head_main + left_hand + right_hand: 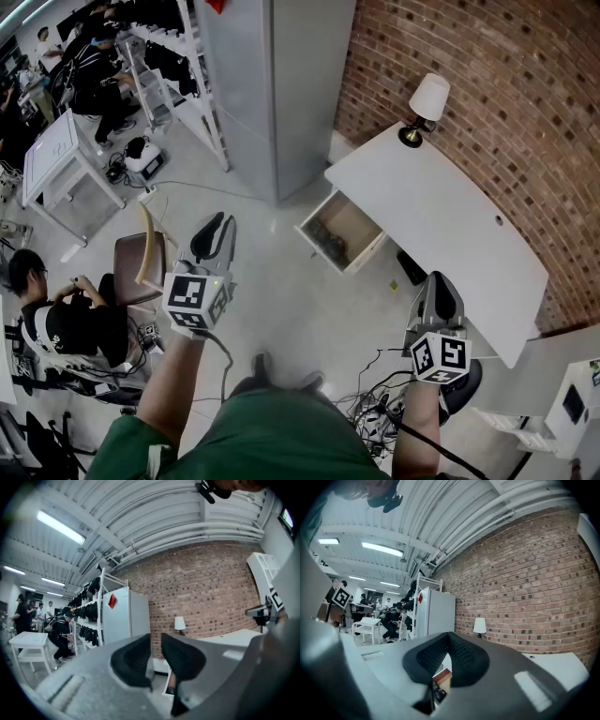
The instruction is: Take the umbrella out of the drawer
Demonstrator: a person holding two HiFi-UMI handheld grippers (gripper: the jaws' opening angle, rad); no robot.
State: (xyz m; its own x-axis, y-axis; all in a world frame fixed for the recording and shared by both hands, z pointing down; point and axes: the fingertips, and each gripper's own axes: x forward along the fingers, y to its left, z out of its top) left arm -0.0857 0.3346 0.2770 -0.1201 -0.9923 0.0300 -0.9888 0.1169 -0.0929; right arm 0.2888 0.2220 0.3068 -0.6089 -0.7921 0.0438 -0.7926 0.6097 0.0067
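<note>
Red-brown brick wall (450, 56) closes off the far side of the room, and a tall grey metal cabinet (272, 84) stands against it on the left. The long white desk with a curved top (441, 225) runs along the bricks, probably set there so its front is free for the drawer.

The shallow white drawer with a wooden floor (367, 253) already stands pulled well out of the desk, so its contents can be reached from above. A dark, bundled thing, by the look of it the folded black umbrella (328, 239), lies inside it along the side nearer the cabinet; its details are too small to make out.

Both tools are held level over the floor, well short of the drawer, which suggests the reach has not begun. The left gripper (217, 234) has its black pads a little apart with nothing between them (156, 648), likely readied to take the umbrella. The right gripper (441, 286) has its tips pressed together and holds nothing (447, 644), perhaps kept spare to steady the drawer.
</note>
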